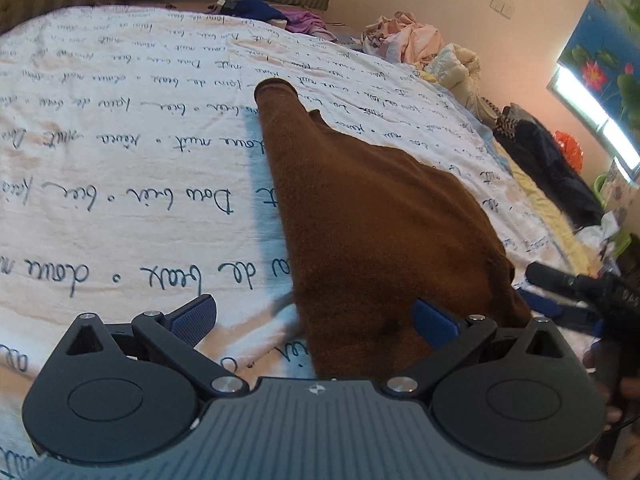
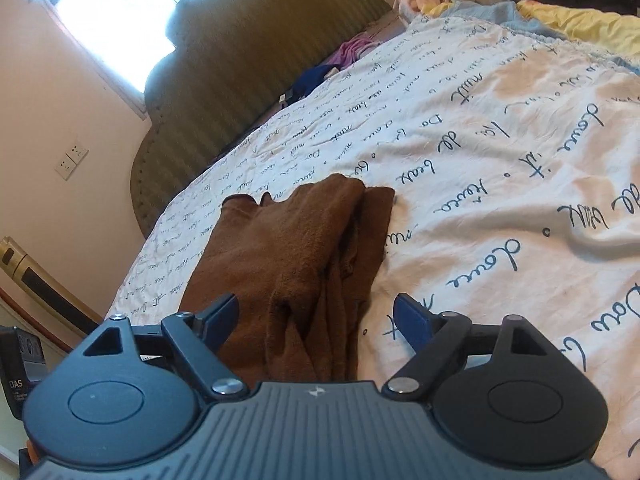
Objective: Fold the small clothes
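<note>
A small brown garment (image 1: 372,220) lies flat on a white bedsheet (image 1: 120,200) printed with blue script. In the left wrist view its sleeve reaches away toward the headboard. My left gripper (image 1: 316,318) is open, just above the garment's near edge, holding nothing. The right gripper (image 1: 568,292) shows at the right edge of that view. In the right wrist view the same garment (image 2: 292,256) lies partly folded with creased layers. My right gripper (image 2: 316,316) is open over its near end, empty.
A green padded headboard (image 2: 240,60) stands at the bed's far end. Piles of loose clothes (image 1: 408,40) and dark garments (image 1: 548,160) lie along the bed's side. Blue and purple clothes (image 1: 272,14) sit near the headboard. A window (image 2: 116,12) is behind.
</note>
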`<state>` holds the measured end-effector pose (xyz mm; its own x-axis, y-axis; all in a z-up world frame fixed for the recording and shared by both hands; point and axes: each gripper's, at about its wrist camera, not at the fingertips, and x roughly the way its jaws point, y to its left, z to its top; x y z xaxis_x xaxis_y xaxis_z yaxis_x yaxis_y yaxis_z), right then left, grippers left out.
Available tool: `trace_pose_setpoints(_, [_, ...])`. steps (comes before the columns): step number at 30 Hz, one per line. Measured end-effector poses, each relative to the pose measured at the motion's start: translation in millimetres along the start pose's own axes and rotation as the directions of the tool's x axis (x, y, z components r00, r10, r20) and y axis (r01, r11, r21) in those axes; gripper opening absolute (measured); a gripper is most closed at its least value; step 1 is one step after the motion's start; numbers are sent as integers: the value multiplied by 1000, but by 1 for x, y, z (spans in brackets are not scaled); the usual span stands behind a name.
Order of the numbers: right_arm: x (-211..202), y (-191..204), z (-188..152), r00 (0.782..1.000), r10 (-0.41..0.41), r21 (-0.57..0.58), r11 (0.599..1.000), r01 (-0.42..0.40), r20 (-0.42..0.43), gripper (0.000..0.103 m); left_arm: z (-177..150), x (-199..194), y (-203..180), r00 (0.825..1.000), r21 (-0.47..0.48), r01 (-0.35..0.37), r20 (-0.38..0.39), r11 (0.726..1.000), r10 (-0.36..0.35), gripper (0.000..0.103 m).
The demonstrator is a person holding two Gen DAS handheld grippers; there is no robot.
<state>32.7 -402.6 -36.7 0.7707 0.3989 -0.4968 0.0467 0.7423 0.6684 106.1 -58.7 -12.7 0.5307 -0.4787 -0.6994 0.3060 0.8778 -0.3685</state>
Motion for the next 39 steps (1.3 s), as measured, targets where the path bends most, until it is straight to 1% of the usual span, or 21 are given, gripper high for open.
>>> trace_pose_setpoints(3, [15, -14, 1, 997, 55, 62, 997, -52, -46, 85, 7, 12, 13, 995, -116, 90, -25, 989, -94, 103])
trace_pose_setpoints(6, [30, -23, 4, 988, 142, 117, 984, -135, -54, 85, 18, 29, 26, 980, -227, 182, -36, 957, -195, 103])
trace_pose_setpoints(8, [41, -26, 7, 980, 189, 144, 973, -179, -57, 85, 24, 40, 31, 966, -271, 236, -35, 933, -255, 102])
trace_pose_setpoints(10, [51, -25, 11, 976, 209, 150, 968, -199, -58, 84, 27, 50, 33, 956, -304, 271, -23, 913, -292, 100])
trace_pose_setpoints(11, [56, -23, 12, 975, 213, 147, 968, -203, -60, 84, 29, 54, 34, 950, -317, 289, -18, 903, -310, 96])
trace_pose_setpoints(12, [60, -20, 14, 974, 218, 137, 968, -208, -65, 82, 30, 58, 33, 947, -323, 300, -15, 898, -321, 88])
trace_pose_setpoints(13, [65, -17, 15, 974, 213, 125, 971, -203, -75, 80, 31, 62, 33, 944, -327, 306, -17, 894, -329, 85])
trace_pose_setpoints(14, [68, -14, 15, 977, 197, 112, 976, -187, -87, 74, 31, 65, 30, 946, -321, 298, -24, 899, -323, 78])
trace_pose_setpoints(15, [70, -12, 15, 978, 182, 99, 980, -173, -96, 67, 31, 66, 28, 949, -307, 290, -27, 906, -313, 67])
trace_pose_setpoints(16, [71, -10, 15, 980, 171, 95, 982, -161, -101, 63, 31, 66, 25, 954, -284, 278, -34, 918, -299, 61])
trace_pose_setpoints(17, [70, -11, 16, 982, 160, 106, 983, -149, -104, 50, 29, 65, 22, 959, -264, 260, -41, 929, -280, 49])
trace_pose_setpoints(18, [71, -14, 16, 980, 165, 128, 980, -150, -109, 41, 29, 66, 22, 960, -253, 258, -45, 932, -278, 42])
trace_pose_setpoints(20, [70, -16, 15, 980, 169, 149, 977, -153, -104, 37, 30, 64, 23, 959, -255, 264, -37, 930, -282, 33])
trace_pose_setpoints(21, [69, -14, 15, 981, 164, 150, 978, -148, -103, 36, 31, 61, 25, 958, -254, 268, -29, 929, -285, 30])
trace_pose_setpoints(25, [65, 4, 24, 981, 170, 127, 979, -157, -95, 33, 40, 45, 18, 968, -191, 245, -1, 950, -249, 28])
trace_pose_setpoints(28, [64, 22, 40, 980, 180, 101, 980, -171, -87, 33, 55, 31, 15, 975, -151, 223, 25, 963, -222, 27])
trace_pose_setpoints(31, [68, 41, 58, 980, 182, 78, 981, -176, -82, 33, 80, 17, 17, 977, -140, 209, 57, 968, -203, 27])
trace_pose_setpoints(34, [75, 61, 78, 981, 179, 55, 983, -176, -68, 33, 111, 2, 16, 980, -102, 183, 97, 978, -173, 27])
trace_pose_setpoints(36, [80, 78, 90, 982, 186, 39, 982, -184, -44, 33, 134, -9, 15, 981, -76, 155, 132, 985, -145, 27])
trace_pose_setpoints(39, [81, 101, 102, 977, 214, -4, 977, -214, 12, 33, 154, -27, 13, 973, -29, 131, 193, 991, -123, 27])
